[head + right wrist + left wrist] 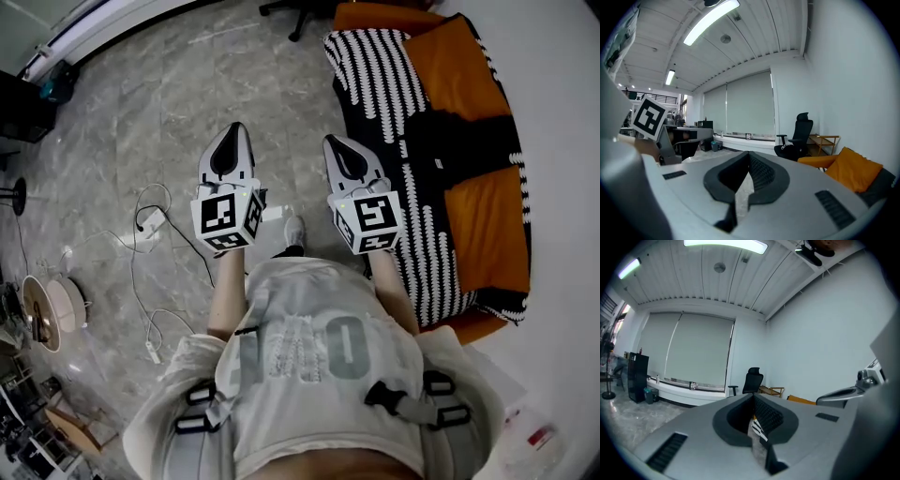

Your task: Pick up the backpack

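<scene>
A dark soft shape on the orange sofa, beside a black-and-white patterned blanket, is hard to identify. The left hand-held gripper and right hand-held gripper are each pressed together, empty.

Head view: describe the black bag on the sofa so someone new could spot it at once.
Find the orange sofa against the white wall at the picture's right, draped with a black-and-white striped throw. Midway along it, beside the plain orange cushion, lies a soft black bag, likely the backpack. It is the only solid black thing there, with a small white tag.
</scene>
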The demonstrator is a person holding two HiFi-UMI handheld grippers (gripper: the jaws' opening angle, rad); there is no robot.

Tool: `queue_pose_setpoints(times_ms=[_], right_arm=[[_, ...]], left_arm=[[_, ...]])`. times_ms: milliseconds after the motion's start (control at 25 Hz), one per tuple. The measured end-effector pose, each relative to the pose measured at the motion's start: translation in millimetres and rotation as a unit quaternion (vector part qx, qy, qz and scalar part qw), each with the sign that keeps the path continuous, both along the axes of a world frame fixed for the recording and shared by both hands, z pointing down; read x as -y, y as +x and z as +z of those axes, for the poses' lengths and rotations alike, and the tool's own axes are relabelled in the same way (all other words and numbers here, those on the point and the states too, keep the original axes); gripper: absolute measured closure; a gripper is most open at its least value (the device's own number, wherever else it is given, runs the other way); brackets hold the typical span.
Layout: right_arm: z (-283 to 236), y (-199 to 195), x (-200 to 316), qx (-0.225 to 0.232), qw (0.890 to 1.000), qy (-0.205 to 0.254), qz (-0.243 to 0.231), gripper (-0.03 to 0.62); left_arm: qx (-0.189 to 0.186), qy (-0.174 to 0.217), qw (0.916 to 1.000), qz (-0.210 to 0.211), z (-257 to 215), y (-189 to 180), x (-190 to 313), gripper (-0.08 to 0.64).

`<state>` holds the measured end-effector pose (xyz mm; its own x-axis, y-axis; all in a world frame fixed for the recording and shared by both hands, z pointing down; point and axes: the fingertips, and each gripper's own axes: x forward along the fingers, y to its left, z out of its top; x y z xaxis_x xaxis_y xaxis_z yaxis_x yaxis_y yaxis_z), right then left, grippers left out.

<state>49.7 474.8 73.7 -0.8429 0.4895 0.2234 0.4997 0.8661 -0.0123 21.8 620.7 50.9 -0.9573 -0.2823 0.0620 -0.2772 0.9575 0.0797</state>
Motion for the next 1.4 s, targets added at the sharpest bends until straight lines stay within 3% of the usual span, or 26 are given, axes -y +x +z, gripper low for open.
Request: queue_pose_setpoints(times_ms=[160, 440, 680, 1000, 1120, 1200, 1400], right_arm=[[7, -44, -14, -0.011, 1.000, -0.014, 0.005, 0.586], [17, -78, -6, -0.021, 0.999, -0.017, 0.025, 0.586], [13, -90, 49, -0.015, 0.997, -0.026, 0.066, 0.586], [6, -79, 172, 0.003, 0.984, -0.015, 0.180, 0.585], [5, -59, 239, 0.013, 0.968, -0.025, 0.249, 0.586], [5, -40, 280, 0.019, 0.949, -0.033, 0.312, 0.584], [-2, 11, 366, 0.032, 0.904, -0.052, 0.424, 0.585]], left_arm=[[0.000, -0.010, 0.9999, 0.011, 3, -41, -7, 0.541], [0.000, 0.001, 0.9995, 0.030, 4, -86, 6, 0.541], [0.002, 0.008, 0.9983, 0.058, -7, -107, 54, 0.541], [0.005, -0.001, 0.9855, 0.170, -4, -114, 188, 0.541], [0.014, -0.007, 0.9716, 0.236, -4, -109, 267, 0.541], [0.017, -0.004, 0.9553, 0.295, -7, -104, 319, 0.541], [0.018, -0.009, 0.9195, 0.393, -11, -77, 421, 0.540]])
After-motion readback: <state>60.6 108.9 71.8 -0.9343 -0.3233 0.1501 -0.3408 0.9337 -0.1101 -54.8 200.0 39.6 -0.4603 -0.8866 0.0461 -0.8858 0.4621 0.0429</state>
